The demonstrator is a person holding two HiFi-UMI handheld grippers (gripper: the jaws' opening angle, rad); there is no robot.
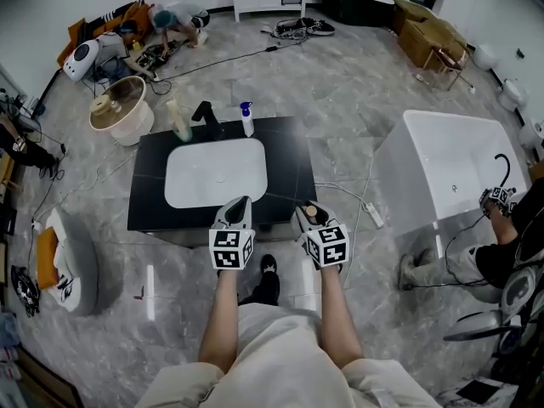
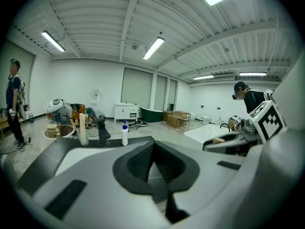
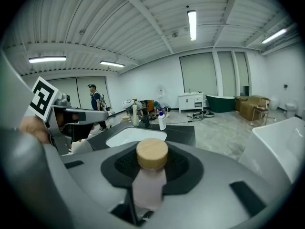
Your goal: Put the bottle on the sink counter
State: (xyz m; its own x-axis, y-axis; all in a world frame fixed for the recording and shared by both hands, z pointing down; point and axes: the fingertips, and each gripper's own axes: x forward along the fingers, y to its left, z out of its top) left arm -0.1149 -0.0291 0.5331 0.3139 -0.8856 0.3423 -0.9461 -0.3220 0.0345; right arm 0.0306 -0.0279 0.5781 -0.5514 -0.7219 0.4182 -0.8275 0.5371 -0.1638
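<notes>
My right gripper (image 1: 308, 213) is shut on a small pale pink bottle (image 3: 147, 187) with a round wooden cap (image 3: 152, 152). In the right gripper view the bottle stands upright between the jaws. The gripper hovers just off the front right edge of the black sink counter (image 1: 289, 155), which holds a white basin (image 1: 214, 172). My left gripper (image 1: 240, 202) is beside it at the counter's front edge, jaws shut and empty (image 2: 159, 168).
A black faucet (image 1: 206, 116), a white spray bottle with a blue top (image 1: 246, 119) and a tall pale bottle (image 1: 178, 121) stand along the counter's far edge. A white bathtub (image 1: 450, 168) and a crouching person (image 1: 501, 253) are at right. A power strip (image 1: 372, 213) lies on the floor.
</notes>
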